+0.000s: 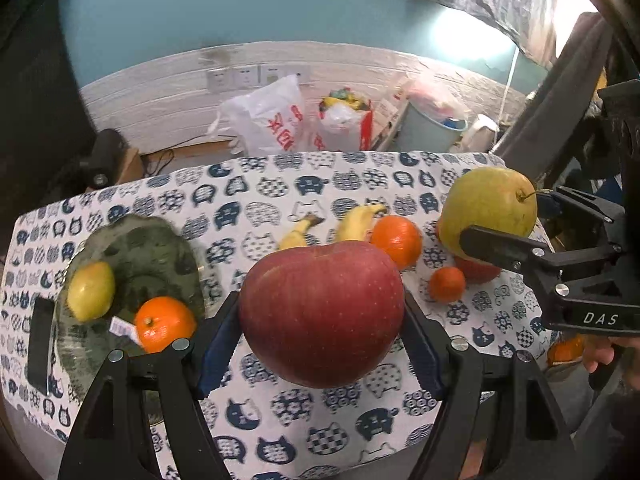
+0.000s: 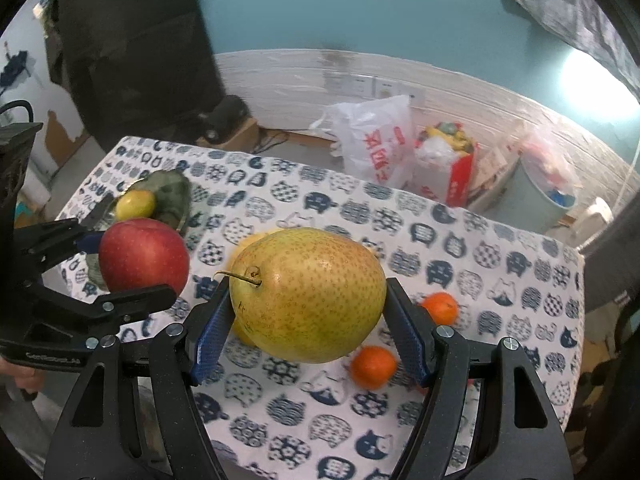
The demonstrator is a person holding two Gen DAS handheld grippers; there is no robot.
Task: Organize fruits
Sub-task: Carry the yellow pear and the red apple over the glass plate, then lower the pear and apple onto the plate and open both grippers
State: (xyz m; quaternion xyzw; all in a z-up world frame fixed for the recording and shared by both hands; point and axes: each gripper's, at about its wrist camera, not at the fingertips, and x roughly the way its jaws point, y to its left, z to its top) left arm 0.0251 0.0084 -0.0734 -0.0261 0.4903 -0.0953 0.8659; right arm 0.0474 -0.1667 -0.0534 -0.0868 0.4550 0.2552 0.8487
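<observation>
1. Fruits: my left gripper point(image 1: 322, 344) clamps the red apple point(image 1: 322, 312) above the cat-print tablecloth point(image 1: 280, 420); the glass plate point(image 1: 132, 248), far left, already holds a small pear point(image 1: 91, 291) and a tangerine point(image 1: 164, 324).
2. My right gripper point(image 2: 308, 320) squeezes the big pear point(image 2: 306, 294) aloft.
3. Risk, I judge: round skins could slip from the pads; both loads converging on the plate may collide.
4. Bananas point(image 1: 356, 222) and loose tangerines point(image 2: 373, 366) lie beneath.

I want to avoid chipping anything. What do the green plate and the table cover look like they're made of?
The green plate looks like glass: translucent, glossy, with a wavy rim, though glazed ceramic is possible. The table cover looks like matte woven cloth printed with cat faces, draping softly over the edge.
</observation>
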